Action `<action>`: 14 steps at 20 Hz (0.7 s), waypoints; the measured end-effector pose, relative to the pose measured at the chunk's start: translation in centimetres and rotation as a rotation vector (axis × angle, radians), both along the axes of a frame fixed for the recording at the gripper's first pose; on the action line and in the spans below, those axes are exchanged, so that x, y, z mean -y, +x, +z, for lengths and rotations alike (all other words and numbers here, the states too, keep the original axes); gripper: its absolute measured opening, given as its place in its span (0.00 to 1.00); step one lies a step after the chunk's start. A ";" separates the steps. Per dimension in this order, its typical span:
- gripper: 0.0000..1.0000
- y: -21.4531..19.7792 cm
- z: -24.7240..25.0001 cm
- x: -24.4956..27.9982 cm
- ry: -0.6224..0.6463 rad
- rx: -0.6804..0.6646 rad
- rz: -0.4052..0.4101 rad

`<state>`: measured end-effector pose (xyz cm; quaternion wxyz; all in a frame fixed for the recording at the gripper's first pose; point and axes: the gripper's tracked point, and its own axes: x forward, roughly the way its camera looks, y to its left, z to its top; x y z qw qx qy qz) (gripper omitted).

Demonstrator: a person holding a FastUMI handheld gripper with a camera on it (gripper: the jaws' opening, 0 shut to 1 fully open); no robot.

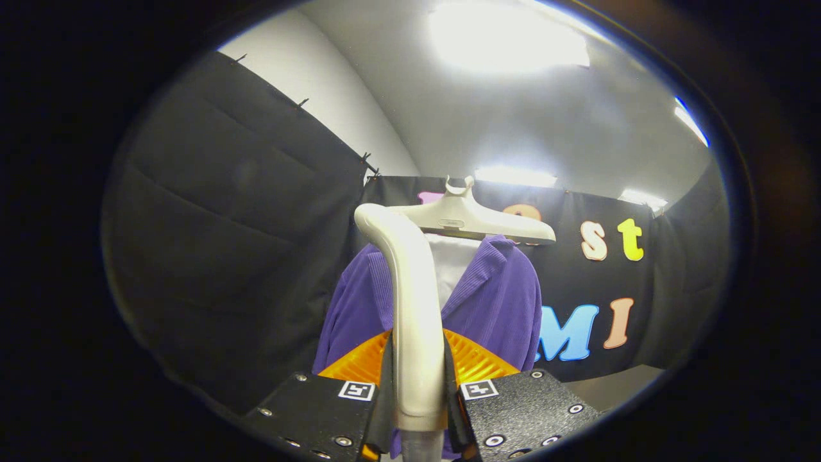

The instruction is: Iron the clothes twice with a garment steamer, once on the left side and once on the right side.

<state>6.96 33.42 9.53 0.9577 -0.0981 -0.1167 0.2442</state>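
Pinched between the two fingers of the claw (418,391) is the pale handle of the garment steamer (414,308); both fingers press against its sides low down, just above where the handle narrows to a grey stem. From that grip the steamer handle rises straight up ahead of the fingers and bends over at its rounded top, leaning back toward the near side. Behind the steamer handle hangs a purple jacket (497,298) of ribbed cloth, open at the front over a white shirt (457,263) whose strip shows between the lapels. Most of the jacket's middle is covered by the steamer handle, so one purple shoulder shows on each side of it. The jacket hangs from a cream hanger (471,221), whose broad arm reaches out past the jacket's far shoulder and whose small hook sits just above the steamer's bent top. The steamer's top looks close to the hanger's near arm, but whether they touch cannot be told. Beyond the jacket stands the black cloth wall (256,244) of the booth, which also runs along the side nearest the steamer's bend. Above the hanger, bright ceiling lights (507,32) glare on a pale ceiling.
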 end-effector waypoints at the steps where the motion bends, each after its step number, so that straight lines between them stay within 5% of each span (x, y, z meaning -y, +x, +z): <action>1: 0.34 0.4 -0.7 -0.9 -0.011 -0.003 -0.009; 14: 0.34 0.5 -10.4 -3.3 -0.166 -0.105 -0.103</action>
